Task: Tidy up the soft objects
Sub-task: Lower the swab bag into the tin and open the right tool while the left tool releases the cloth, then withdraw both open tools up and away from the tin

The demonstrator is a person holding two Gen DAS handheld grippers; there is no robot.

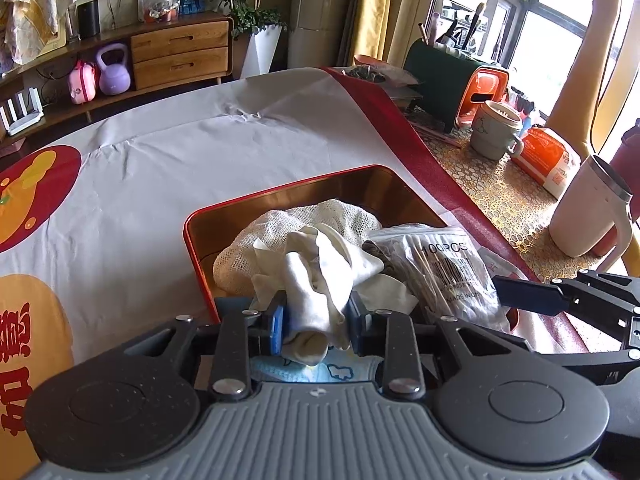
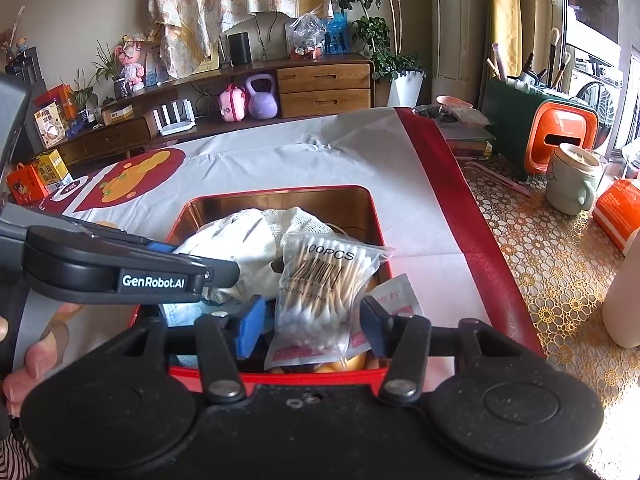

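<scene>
A red tin with a coppery inside sits low in the middle of both views, on a white cloth printed with red and orange shapes, and it is heaped with soft things. In the left wrist view the left gripper has its blue pads against both sides of a white sock, whose rolled end hangs down between them at the bottom centre; the sock drapes up over a cream mesh cloth that fills the far half of the tin. Under the sock, at the very bottom of that view, lies a pale blue face mask with small cloud prints. To the right of the sock is a clear bag of cotton swabs, marked 100PCS. In the right wrist view the right gripper stands spread, its pads on either side of the lower end of the swab bag with clear gaps, pressing nothing. A small red and white sachet lies just right of the bag. The left gripper's black body crosses in from the left edge of that view, over the tin's left rim, with a hand at the lower left corner
</scene>
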